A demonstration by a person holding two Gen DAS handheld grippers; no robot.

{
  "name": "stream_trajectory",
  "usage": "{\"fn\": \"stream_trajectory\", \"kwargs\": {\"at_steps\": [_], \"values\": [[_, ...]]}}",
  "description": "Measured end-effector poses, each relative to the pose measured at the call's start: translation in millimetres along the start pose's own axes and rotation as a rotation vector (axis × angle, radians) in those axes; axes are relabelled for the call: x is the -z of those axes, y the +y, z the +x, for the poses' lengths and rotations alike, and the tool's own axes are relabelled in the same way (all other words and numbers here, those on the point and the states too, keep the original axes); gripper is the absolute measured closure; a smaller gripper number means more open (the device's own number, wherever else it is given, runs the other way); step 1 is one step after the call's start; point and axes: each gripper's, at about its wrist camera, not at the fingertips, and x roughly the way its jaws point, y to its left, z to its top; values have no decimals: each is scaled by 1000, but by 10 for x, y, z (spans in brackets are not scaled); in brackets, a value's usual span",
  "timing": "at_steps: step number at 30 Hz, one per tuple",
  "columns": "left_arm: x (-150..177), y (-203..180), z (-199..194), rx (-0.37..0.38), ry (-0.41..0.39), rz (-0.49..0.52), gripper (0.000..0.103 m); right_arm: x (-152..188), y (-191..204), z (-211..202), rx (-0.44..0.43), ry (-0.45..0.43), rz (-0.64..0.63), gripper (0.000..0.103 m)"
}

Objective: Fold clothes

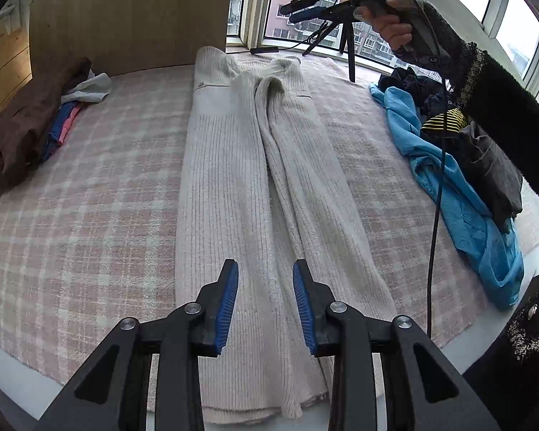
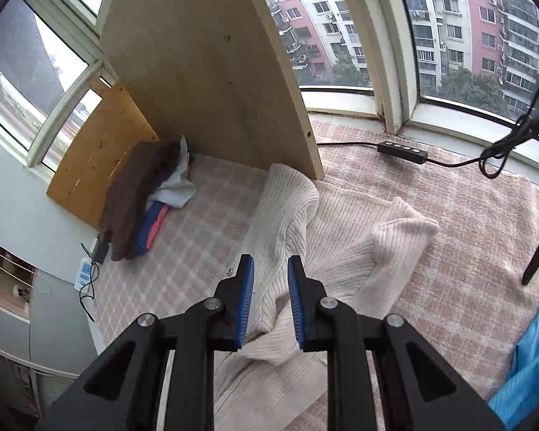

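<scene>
A cream ribbed knit sweater [image 1: 240,186] lies lengthwise on the pink checked blanket [image 1: 90,186], its sides and sleeves folded in toward the middle. My left gripper [image 1: 266,273] is open and empty, hovering over the sweater's near hem. My right gripper [image 1: 298,10] is held high above the far end of the sweater. In the right wrist view the right gripper [image 2: 269,265] is open and empty above the sweater's shoulder and collar end [image 2: 323,222].
A folded pile with a brown garment [image 1: 25,125] lies at the far left by a wooden panel [image 1: 125,14]. A heap of blue and dark clothes [image 1: 456,165] lies on the right. A tripod leg [image 1: 350,57], a cable and a remote [image 2: 402,151] lie near the window.
</scene>
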Motion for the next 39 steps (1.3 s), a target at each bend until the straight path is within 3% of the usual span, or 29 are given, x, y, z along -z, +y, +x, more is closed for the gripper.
{"fn": "stream_trajectory", "kwargs": {"at_steps": [3, 7, 11, 18, 20, 25, 28, 31, 33, 34, 39], "values": [[45, 127, -214, -6, -11, 17, 73, 248, -153, -505, 39, -74, 53, 84], [55, 287, -277, 18, 2, 54, 73, 709, -149, -716, 96, -77, 110, 84], [79, 416, -255, 60, 19, 123, 73, 1213, 41, -672, 134, -25, 146, 84], [215, 626, -270, 166, 33, 284, 73, 2408, 879, -544, 234, 13, 140, 84], [261, 646, -182, 207, 68, 314, 73, 2809, 1102, -418, 299, 38, 142, 84], [378, 643, 88, 284, 166, 339, 73, 3548, 1260, -52, 345, 110, 253, 79], [419, 573, 142, 277, 176, 353, 72, 3759, 1272, 23, 348, 106, 298, 79], [402, 435, -7, 284, 118, 400, 72, 3826, 1379, -20, 279, 101, 288, 79], [368, 264, -77, 315, 86, 446, 72, 3841, 1393, -152, 270, 62, 296, 72], [363, 186, -76, 322, 85, 460, 72, 3848, 1353, -218, 276, 39, 312, 65], [396, -146, 33, 331, 130, 489, 72, 3941, 1084, -434, 272, -35, 416, 65]]}}
